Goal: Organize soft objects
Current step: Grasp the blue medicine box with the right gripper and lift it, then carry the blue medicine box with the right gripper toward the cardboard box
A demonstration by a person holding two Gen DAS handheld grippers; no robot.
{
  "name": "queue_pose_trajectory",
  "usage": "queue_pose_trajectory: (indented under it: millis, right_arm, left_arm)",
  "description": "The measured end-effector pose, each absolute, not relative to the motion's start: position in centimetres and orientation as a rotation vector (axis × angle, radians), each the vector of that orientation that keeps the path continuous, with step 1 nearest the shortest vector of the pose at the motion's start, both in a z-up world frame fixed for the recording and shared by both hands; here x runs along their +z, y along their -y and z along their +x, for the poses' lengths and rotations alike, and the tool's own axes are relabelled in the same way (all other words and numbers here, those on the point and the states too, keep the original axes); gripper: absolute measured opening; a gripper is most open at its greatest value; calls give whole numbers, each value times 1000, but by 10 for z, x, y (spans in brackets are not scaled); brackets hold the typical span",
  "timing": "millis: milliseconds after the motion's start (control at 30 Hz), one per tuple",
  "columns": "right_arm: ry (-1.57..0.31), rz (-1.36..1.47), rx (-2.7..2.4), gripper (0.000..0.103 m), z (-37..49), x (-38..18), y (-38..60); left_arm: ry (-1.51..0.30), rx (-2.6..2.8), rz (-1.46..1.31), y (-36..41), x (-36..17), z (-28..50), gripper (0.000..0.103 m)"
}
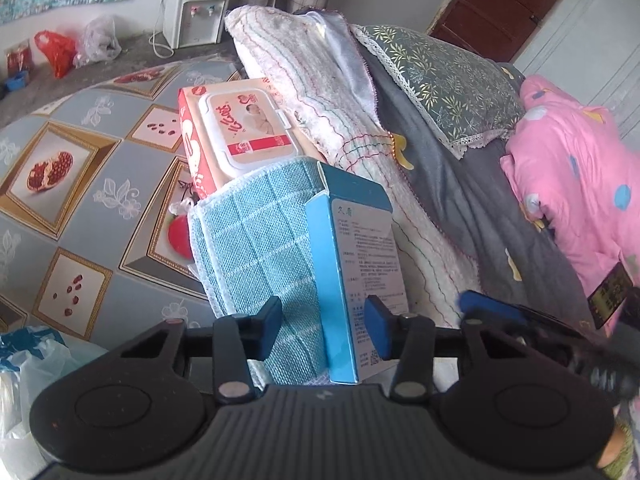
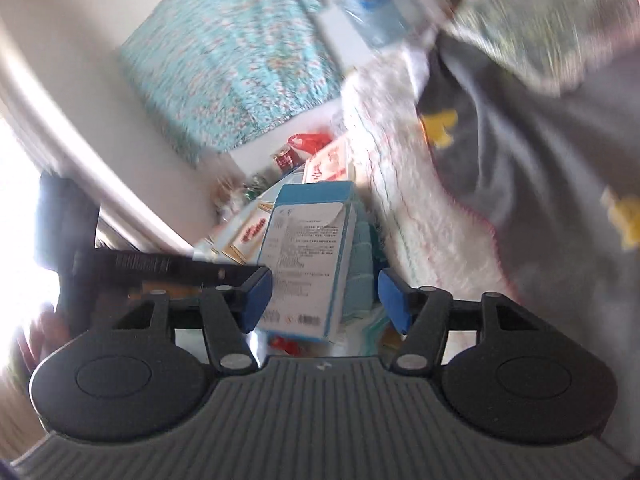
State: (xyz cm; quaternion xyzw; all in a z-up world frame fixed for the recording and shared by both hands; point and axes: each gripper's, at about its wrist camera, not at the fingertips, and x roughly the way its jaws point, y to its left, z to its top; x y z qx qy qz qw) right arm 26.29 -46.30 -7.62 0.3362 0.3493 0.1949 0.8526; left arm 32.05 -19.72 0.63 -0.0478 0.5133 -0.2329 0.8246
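Observation:
A blue carton box (image 1: 356, 276) leans on a folded teal cloth (image 1: 256, 248), in front of a red-and-white wet-wipes pack (image 1: 236, 128), all on the patterned tablecloth (image 1: 72, 216). My left gripper (image 1: 326, 326) is open, its blue pads either side of the cloth and box without pressing them. In the blurred right wrist view the same blue box (image 2: 308, 256) and teal cloth (image 2: 362, 264) stand between the pads of my open right gripper (image 2: 326, 300). The right gripper also shows at the left wrist view's right edge (image 1: 520, 324).
Folded bedding is piled right of the box: a white striped towel (image 1: 320, 92), a grey blanket (image 1: 452, 184), a green leafy pillow (image 1: 440, 76) and a pink quilt (image 1: 580, 176). A water dispenser (image 1: 196, 8) and plastic bags (image 1: 76, 44) stand behind. A plastic bag (image 1: 28, 364) lies lower left.

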Motion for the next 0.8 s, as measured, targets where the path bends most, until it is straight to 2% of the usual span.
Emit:
queue_pose_trajectory:
  millis: [133,200,567,667,800]
  right_arm:
    - [-793,796,393,40,287,-93,456]
    - [-806,786,388,37,293,-97,450]
    - [-837,883,425,34,304,-108,444]
    - [-828,887,443,30,301,-101,441]
    - [-798,830,436,30,290,-79,434]
  left_arm:
    - [-1077,-504,-83,198,6,318,45]
    - [-1073,-509,-79,198,6,318,44]
    - [-1081,-546,-68,202,0,316,44]
    - [-1075,-553,-64,204,4,312,43]
    - [-1067,-562,-75,199,15,304,39]
